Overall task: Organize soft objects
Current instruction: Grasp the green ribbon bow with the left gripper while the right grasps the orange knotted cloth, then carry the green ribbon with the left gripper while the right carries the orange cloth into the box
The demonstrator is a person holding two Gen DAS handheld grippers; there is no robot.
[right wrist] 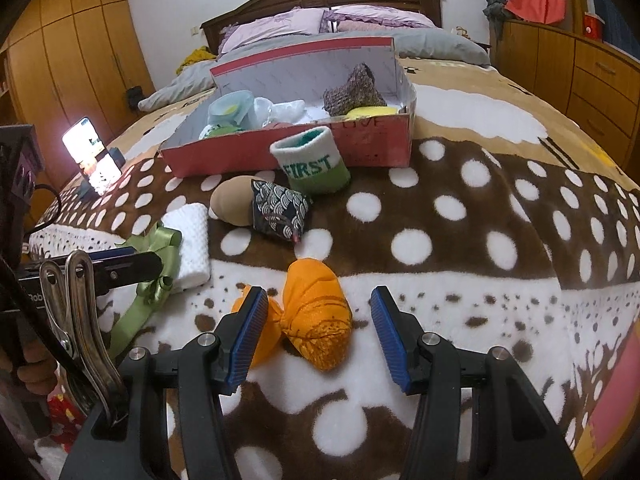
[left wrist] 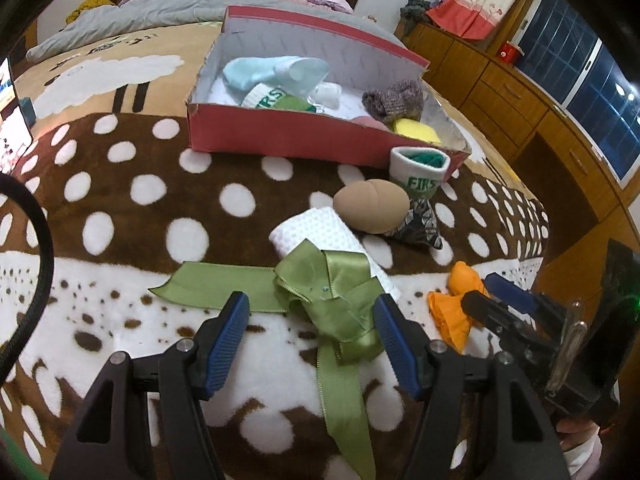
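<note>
The left tongs (left wrist: 310, 322) stood spread, blue pads either side of a green ribbon bow (left wrist: 320, 292) lying on the spotted blanket (left wrist: 140, 184), not pressing it. A white waffle cloth (left wrist: 320, 232) lay just at twelve o'clock of the bow, touching it. At one o'clock sat a tan pouf (left wrist: 370, 204), a dark patterned pouch (left wrist: 420, 224) and a "FIRST" wristband (left wrist: 420, 172). The red box (left wrist: 288, 136) lay beyond. At three o'clock the right tongs (left wrist: 486, 292) straddled an orange bundle (left wrist: 452, 312).
</note>
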